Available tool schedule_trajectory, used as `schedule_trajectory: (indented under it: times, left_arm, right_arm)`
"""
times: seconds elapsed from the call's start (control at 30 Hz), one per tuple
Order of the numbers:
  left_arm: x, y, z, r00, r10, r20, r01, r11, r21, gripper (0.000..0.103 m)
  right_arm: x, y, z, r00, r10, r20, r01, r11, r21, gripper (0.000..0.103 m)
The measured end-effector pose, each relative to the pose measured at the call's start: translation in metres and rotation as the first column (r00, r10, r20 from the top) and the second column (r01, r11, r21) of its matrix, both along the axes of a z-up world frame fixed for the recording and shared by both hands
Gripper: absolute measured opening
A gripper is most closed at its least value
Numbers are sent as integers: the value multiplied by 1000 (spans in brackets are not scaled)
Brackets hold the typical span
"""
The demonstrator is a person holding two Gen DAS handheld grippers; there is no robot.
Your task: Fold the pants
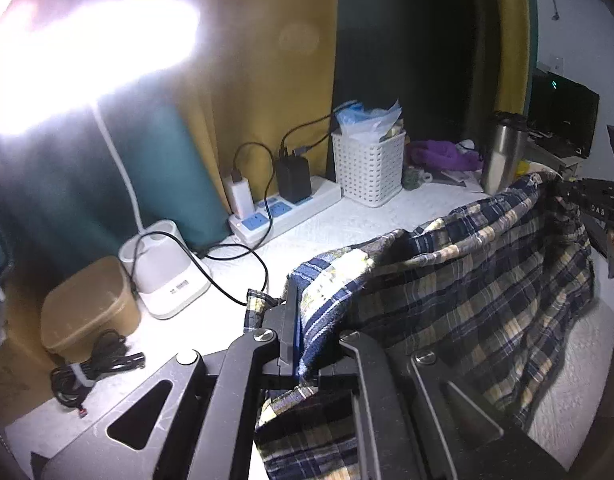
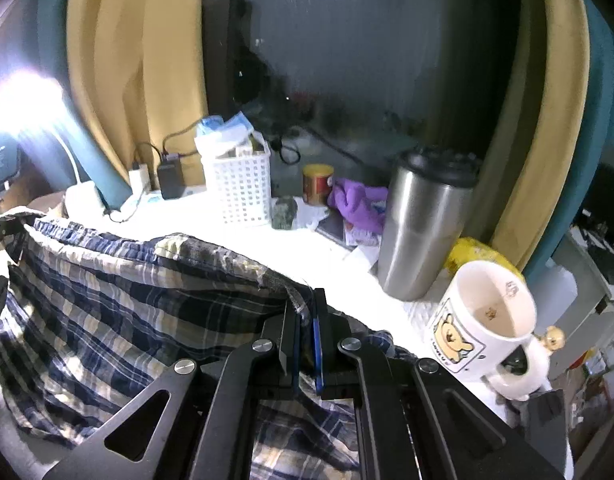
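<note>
Black fingers [image 1: 293, 300] pinch crumpled plaid pants [image 1: 467, 280], hem taut.

White letters "DAS" stand on the black arm of the right gripper [image 1: 595, 210]. Print on the lamp base [image 1: 179, 286] and beside the bear picture on the mug [image 2: 483, 332] is illegible.

you're in a home room, cluttered desk by a window | yellow-teal curtains [image 1: 243, 80] | desk lamp [image 1: 163, 272] | power strip [image 1: 283, 208] with chargers | white basket [image 2: 243, 192] | steel tumbler [image 2: 419, 220] | bear mug [image 2: 483, 320]
</note>
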State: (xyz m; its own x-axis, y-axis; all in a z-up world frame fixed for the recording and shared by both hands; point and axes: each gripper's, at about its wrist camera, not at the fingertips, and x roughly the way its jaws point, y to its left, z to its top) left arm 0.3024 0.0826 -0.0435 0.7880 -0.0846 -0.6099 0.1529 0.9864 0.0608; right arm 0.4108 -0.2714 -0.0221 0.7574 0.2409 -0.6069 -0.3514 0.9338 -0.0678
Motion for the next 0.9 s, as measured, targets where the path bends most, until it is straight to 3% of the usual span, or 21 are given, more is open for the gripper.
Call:
schedule_trajectory:
  times: [0.57,0.7,0.8,0.9]
  left_arm:
    - [66,34,-65,982,68,-177,-81,994,-68,8]
    - [70,48,-67,975,126,-185,-142,987,-80,16]
    - [70,64,-61,964,203,-173,-216,974,-65,17]
    - [68,76,-56,961,207,-185,-227,970,-90,18]
  right_arm:
    - [52,23,-50,990,1,-142,-8,999,-53,5]
    - [57,27,-57,987,-10,-160,-3,997,-80,5]
    - [60,31,-60,986,-13,-168,-5,994,-105,5]
    - [59,35,-59,987,-10,-160,-11,992,-130,6]
